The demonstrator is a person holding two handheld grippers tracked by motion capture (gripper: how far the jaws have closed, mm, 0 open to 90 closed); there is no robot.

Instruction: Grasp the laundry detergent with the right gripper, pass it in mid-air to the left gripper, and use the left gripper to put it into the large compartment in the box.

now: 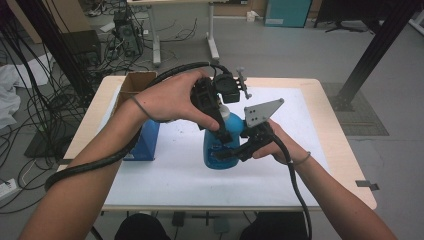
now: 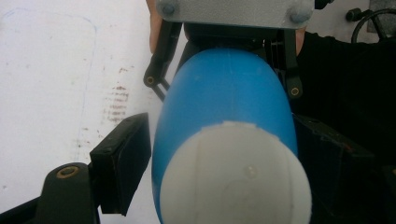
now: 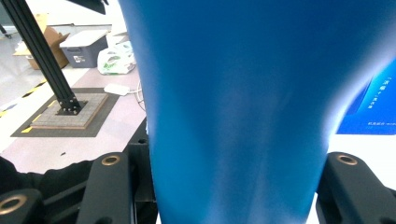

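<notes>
Right gripper (image 1: 239, 145): you clamp the blue plastic bottle's (image 1: 218, 150) body, frame centre.
Left gripper (image 1: 223, 112): your half-open jaws flank its white cap (image 2: 236, 175), apparently not yet pressing.

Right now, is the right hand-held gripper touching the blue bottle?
Touching. In the right gripper view, the blue bottle fills the space between the right hand-held gripper's jaws, both pressed against its sides.
</notes>
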